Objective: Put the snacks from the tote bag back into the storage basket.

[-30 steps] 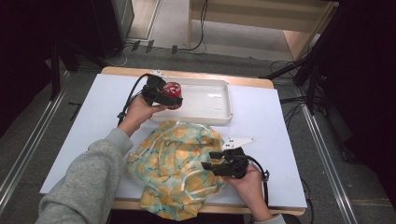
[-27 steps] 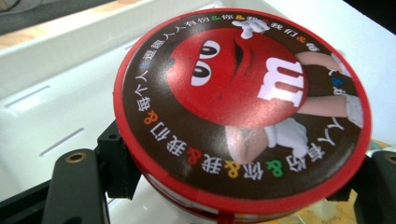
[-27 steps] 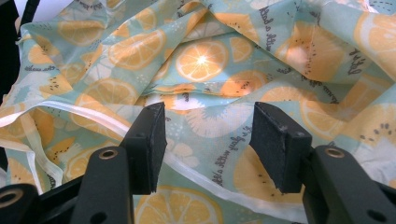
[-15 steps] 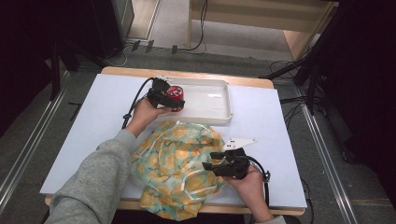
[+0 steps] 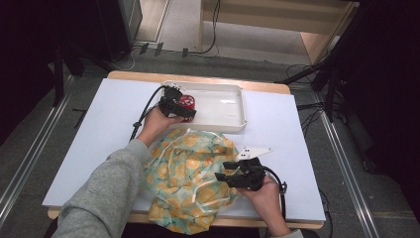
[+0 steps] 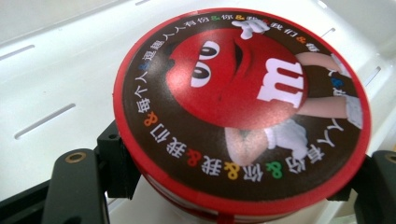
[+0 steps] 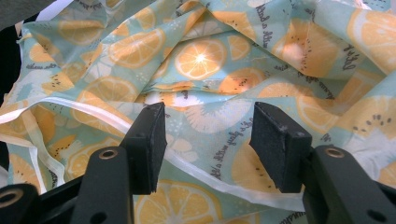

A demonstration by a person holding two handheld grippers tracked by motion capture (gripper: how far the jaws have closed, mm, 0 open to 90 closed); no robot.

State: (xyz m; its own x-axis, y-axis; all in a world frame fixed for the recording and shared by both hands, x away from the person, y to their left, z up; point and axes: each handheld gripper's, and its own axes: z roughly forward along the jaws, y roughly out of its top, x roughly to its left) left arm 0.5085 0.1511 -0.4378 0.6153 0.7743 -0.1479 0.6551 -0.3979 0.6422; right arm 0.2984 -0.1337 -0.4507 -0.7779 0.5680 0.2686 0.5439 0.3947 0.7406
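A round red candy tin (image 6: 243, 107) with a cartoon lid sits between the jaws of my left gripper (image 6: 243, 186), which is shut on its sides. In the high view the left gripper (image 5: 181, 106) holds the tin (image 5: 187, 102) low at the left end of the white tray (image 5: 220, 104); whether it touches the floor I cannot tell. A crumpled drawstring bag (image 5: 190, 173) printed with orange slices lies at the table's front. My right gripper (image 5: 221, 171) hovers at its right side, open. The jaws of the right gripper (image 7: 212, 144) stand apart over the bag's cloth (image 7: 201, 60) and its white cord.
The tray's slotted white floor (image 6: 56, 70) lies under the tin. The white table (image 5: 99, 129) has bare room to the left and right of the bag. Cables trail from both grippers. The bag hangs slightly over the front edge.
The left hand has sunk a little with the tin, lower into the tray's left end. The right gripper and the bag have kept still.
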